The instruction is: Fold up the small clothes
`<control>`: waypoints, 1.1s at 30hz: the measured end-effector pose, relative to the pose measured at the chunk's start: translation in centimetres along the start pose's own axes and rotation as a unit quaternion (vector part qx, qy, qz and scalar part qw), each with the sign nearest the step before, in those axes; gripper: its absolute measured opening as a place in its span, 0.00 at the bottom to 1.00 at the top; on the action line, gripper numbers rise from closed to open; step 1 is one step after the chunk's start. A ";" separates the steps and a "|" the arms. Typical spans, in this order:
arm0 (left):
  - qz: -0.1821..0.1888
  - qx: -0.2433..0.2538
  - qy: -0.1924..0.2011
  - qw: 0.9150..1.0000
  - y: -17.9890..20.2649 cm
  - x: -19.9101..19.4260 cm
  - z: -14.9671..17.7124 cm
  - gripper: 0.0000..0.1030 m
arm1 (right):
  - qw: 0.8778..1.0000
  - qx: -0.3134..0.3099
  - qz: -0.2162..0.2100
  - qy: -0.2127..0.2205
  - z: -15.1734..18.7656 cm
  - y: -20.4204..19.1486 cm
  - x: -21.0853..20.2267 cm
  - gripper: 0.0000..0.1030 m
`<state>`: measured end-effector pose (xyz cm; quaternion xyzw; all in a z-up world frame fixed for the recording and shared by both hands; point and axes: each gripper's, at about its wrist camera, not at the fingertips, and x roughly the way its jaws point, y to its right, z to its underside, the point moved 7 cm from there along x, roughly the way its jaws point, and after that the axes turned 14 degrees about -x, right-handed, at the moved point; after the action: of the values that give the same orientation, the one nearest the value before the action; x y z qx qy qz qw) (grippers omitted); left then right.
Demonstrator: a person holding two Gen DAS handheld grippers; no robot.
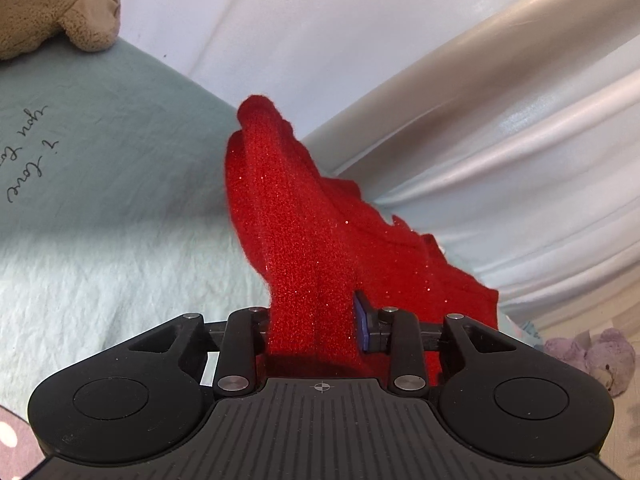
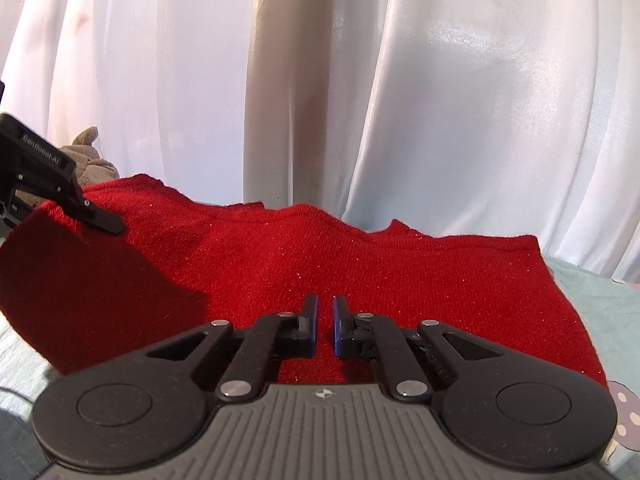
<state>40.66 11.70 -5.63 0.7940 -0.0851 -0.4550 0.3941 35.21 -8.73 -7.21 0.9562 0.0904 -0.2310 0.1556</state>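
Left tongs [image 1: 316,320] grip red garment [image 2: 360,264], lifted corner hiding bed [image 1: 100,248]; right tongs [image 2: 325,320] narrow, holding nothing; beige plush toy [image 1: 52,12] behind.

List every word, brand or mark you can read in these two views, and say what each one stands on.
"GenRobot.AI": raised lettering on the black plastic body of the left gripper, seen from the right wrist view; small, so the spelling is my best reading.
"i love you": black handwritten script printed on the pale green bed cover, seen upside down in the left wrist view; a further word runs off the frame edge and cannot be read.
The red knitted garment shows no text.
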 end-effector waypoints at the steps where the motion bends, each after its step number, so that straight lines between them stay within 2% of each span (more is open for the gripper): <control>1: -0.001 -0.001 0.001 1.000 0.5 -0.2 0.1 0.32 | 1.000 -0.010 -0.007 -0.003 0.5 -0.5 0.4 0.07; 2: 0.001 -0.003 0.002 1.000 1.2 -0.4 0.2 0.32 | 0.999 -0.024 -0.021 -0.030 1.7 -1.2 1.5 0.07; 4: -0.001 -0.001 0.004 1.000 2.4 -0.8 0.4 0.32 | 0.998 -0.056 -0.006 -0.016 2.3 -1.6 1.8 0.06; 9: -0.007 0.019 0.014 1.000 4.9 -1.6 1.3 0.32 | 0.999 -0.007 -0.026 -0.028 1.5 -0.3 1.5 0.05; 11: -0.007 0.020 0.016 1.000 5.6 -1.7 1.5 0.32 | 1.000 0.010 -0.013 -0.007 1.3 0.1 0.6 0.05; 13: -0.008 0.023 0.017 1.000 6.3 -1.8 1.8 0.31 | 1.000 0.017 -0.023 0.010 1.5 -0.2 0.2 0.06; 14: -0.008 0.024 0.017 1.000 6.8 -1.7 2.1 0.31 | 0.999 0.015 -0.047 -0.018 2.2 -0.7 1.0 0.06; 16: -0.009 0.029 0.017 0.999 7.7 -1.7 2.4 0.31 | 0.998 -0.002 -0.051 -0.022 2.4 -0.7 1.3 0.05; 19: -0.010 0.036 0.018 0.999 9.6 -1.2 3.4 0.31 | 0.996 0.054 -0.066 -0.028 1.7 1.2 0.8 0.05; 23: -0.013 0.074 0.022 0.997 13.1 0.9 5.7 0.31 | 0.993 0.104 -0.052 0.001 2.2 4.0 -1.8 0.06; 29: -0.009 0.117 -0.011 0.993 16.5 7.6 10.7 0.29 | 0.985 0.168 -0.024 -0.006 4.0 8.2 -4.3 0.06; 30: -0.003 0.114 -0.034 0.993 16.7 9.2 12.0 0.25 | 0.985 0.169 -0.017 -0.009 4.4 8.7 -4.5 0.07; 32: 0.007 0.114 -0.087 0.990 16.6 11.6 14.3 0.27 | 0.985 0.171 -0.006 -0.017 5.1 9.7 -4.8 0.08; 33: 0.004 0.131 -0.102 0.986 16.4 12.2 15.4 0.28 | 0.985 0.174 -0.005 -0.023 5.5 10.1 -4.9 0.09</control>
<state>39.19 -13.81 -6.35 0.7879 -0.1867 -0.5167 0.2780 31.10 -20.50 -7.00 0.9628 0.0497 -0.2654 -0.0121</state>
